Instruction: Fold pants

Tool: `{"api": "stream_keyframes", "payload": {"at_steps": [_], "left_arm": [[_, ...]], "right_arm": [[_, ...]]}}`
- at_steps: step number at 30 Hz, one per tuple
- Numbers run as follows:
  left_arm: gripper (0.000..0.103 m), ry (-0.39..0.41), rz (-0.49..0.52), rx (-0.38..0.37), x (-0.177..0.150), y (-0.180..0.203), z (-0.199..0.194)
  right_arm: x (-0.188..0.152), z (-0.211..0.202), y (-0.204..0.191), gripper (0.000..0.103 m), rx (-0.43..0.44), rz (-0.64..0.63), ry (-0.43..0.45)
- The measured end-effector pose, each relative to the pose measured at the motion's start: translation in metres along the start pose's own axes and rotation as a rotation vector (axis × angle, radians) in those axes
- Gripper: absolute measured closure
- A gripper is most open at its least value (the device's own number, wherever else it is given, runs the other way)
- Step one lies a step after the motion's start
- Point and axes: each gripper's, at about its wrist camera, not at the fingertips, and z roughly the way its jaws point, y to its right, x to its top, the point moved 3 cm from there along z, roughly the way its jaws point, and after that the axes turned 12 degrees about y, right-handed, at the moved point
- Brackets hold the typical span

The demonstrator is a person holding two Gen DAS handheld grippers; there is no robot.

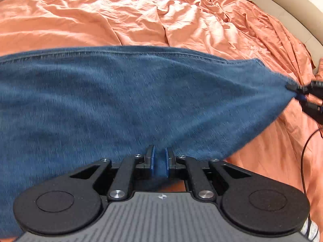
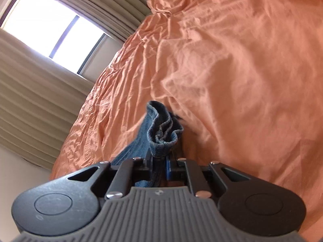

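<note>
Left wrist view: one pair of blue denim pants [image 1: 121, 100] hangs stretched in the air above a bed covered by a single rumpled orange sheet [image 1: 141, 20]. The left tongs [image 1: 159, 161] point steeply down toward the bed, their blue pads nearly closed and pinching the near edge of the fabric. At the far right the right tongs [image 1: 298, 89] are also clamped on the pants, pulling the cloth to a taut point. One black cable [image 1: 304, 147] trails over the sheet below them.

Right wrist view: the right tongs [image 2: 160, 159] are tilted moderately downward and rolled to one side, their pads all but closed on a bunched hem of the pants [image 2: 163, 129], which sticks up beyond the tips. The orange sheet [image 2: 232, 70] fills the background; one bright window [image 2: 50, 28] sits between two beige curtains [image 2: 30, 90].
</note>
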Motion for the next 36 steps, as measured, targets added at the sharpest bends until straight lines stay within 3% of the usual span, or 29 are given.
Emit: {"api": "stream_keyframes", "payload": {"at_steps": [8,12,17,21,26,33,36], "left_arm": [[0.093,-0.017,0.002,-0.074,-0.014,-0.002,-0.032],[0.093,0.058,-0.004,-0.09,-0.006,-0.022,-0.072],[0.093,0.157,-0.056,-0.048,0.014,-0.073,-0.124],[0.093,0.222,-0.105,0.012,0.02,-0.12,-0.164],[0.093,0.268,-0.178,0.073,0.018,-0.172,-0.196],[0.093,0.26,-0.246,0.116,-0.002,-0.228,-0.215],[0.093,0.253,-0.273,0.112,-0.01,-0.242,-0.217]], "right_arm": [[0.008,-0.032,-0.132,0.096,0.144,-0.26,0.083],[-0.005,-0.04,-0.203,0.096,0.214,-0.366,0.099],[-0.042,-0.035,-0.289,0.096,0.287,-0.451,0.077],[-0.088,-0.016,-0.349,0.096,0.33,-0.496,0.031],[-0.169,0.022,-0.391,0.097,0.364,-0.5,-0.083],[-0.324,0.072,-0.384,0.098,0.335,-0.568,-0.356],[-0.369,0.083,-0.365,0.097,0.282,-0.611,-0.435]]}}
